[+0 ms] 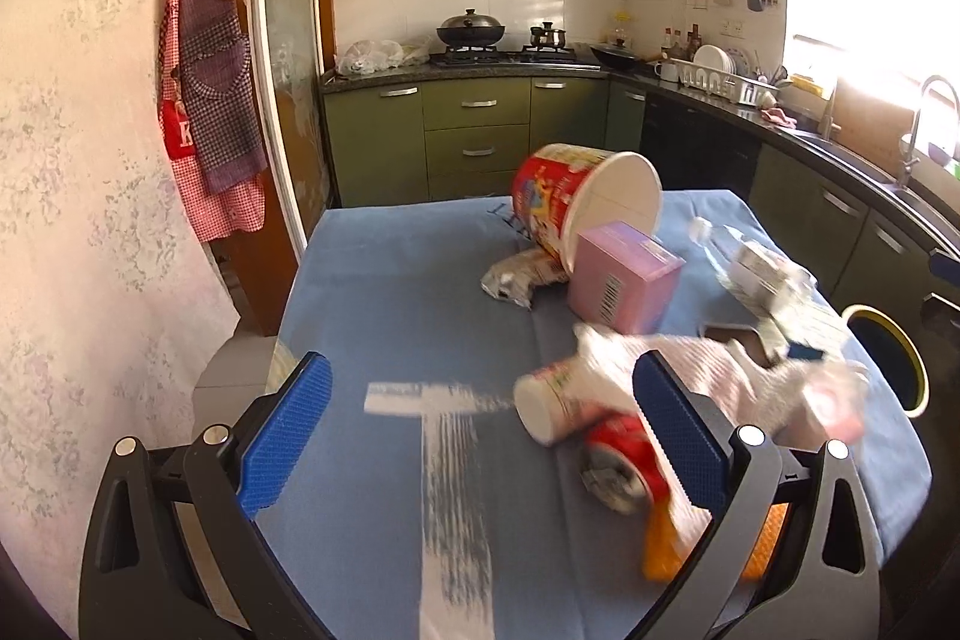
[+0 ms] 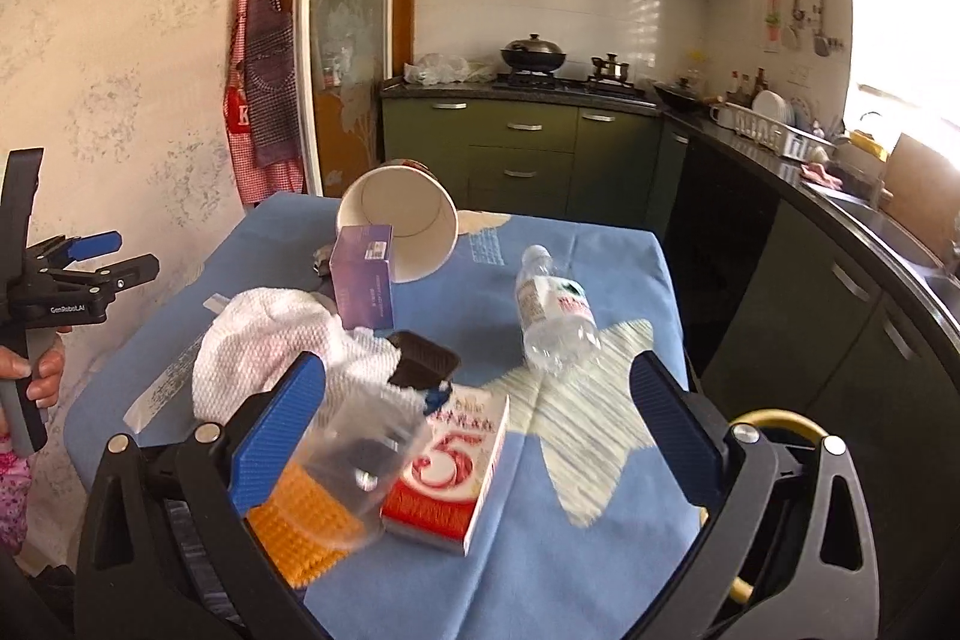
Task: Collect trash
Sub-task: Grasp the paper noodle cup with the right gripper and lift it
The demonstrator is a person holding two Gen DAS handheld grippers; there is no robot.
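Over the blue tablecloth (image 2: 600, 568) | I read left gripper (image 1: 480, 436) jaws apart, empty | right gripper (image 2: 480, 424) jaws apart, empty | trash spread between: bottle (image 2: 555, 313) far right, red box (image 2: 453, 472) near.

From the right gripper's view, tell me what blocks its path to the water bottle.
Nothing visible does. The right gripper is open, and bare blue cloth lies between it and the water bottle. The red-and-white box sits off to the left.
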